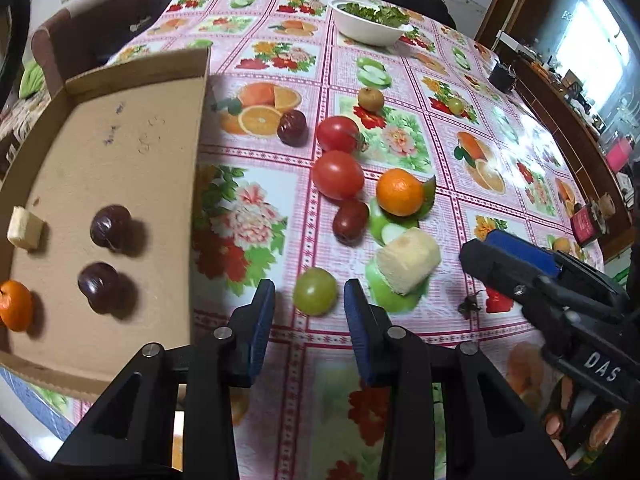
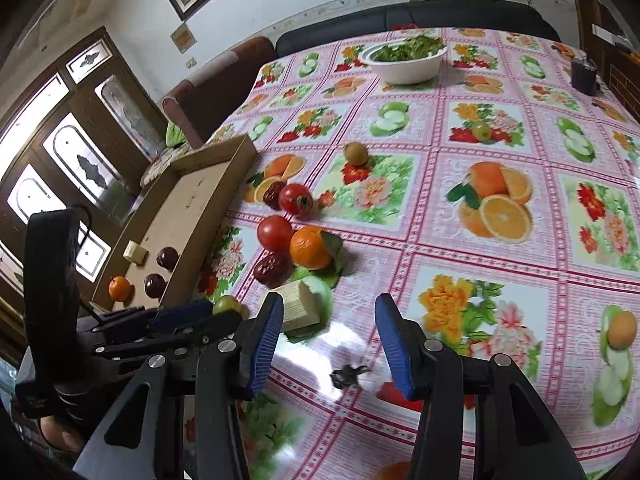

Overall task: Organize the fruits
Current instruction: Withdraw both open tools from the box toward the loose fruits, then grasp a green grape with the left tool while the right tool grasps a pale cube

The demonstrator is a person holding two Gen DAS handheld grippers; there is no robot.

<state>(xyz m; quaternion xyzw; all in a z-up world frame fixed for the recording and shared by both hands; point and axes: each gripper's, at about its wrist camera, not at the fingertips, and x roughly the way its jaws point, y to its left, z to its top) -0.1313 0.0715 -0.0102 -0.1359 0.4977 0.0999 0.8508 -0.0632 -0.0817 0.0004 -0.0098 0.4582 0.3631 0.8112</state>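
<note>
A cardboard tray [image 1: 120, 152] on the left holds two dark plums [image 1: 110, 227], a small orange [image 1: 15, 305] and a pale sugarcane chunk [image 1: 25, 227]. On the tablecloth lie two tomatoes [image 1: 338, 174], an orange [image 1: 399, 192], two reddish dates [image 1: 350, 221], a kiwi-like fruit [image 1: 371, 99], a big pale chunk [image 1: 408, 260] and a green grape-like fruit [image 1: 315, 291]. My left gripper [image 1: 310, 304] is open, its fingers either side of the green fruit, just short of it. My right gripper [image 2: 329, 328] is open and empty above the cloth, right of the pale chunk [image 2: 298, 310].
A white bowl of greens [image 1: 370, 20] stands at the far end of the table. A small dried stem [image 2: 348, 374] lies on the cloth under the right gripper. A dark small object [image 2: 583, 72] sits at the far right edge. Chairs and a sofa surround the table.
</note>
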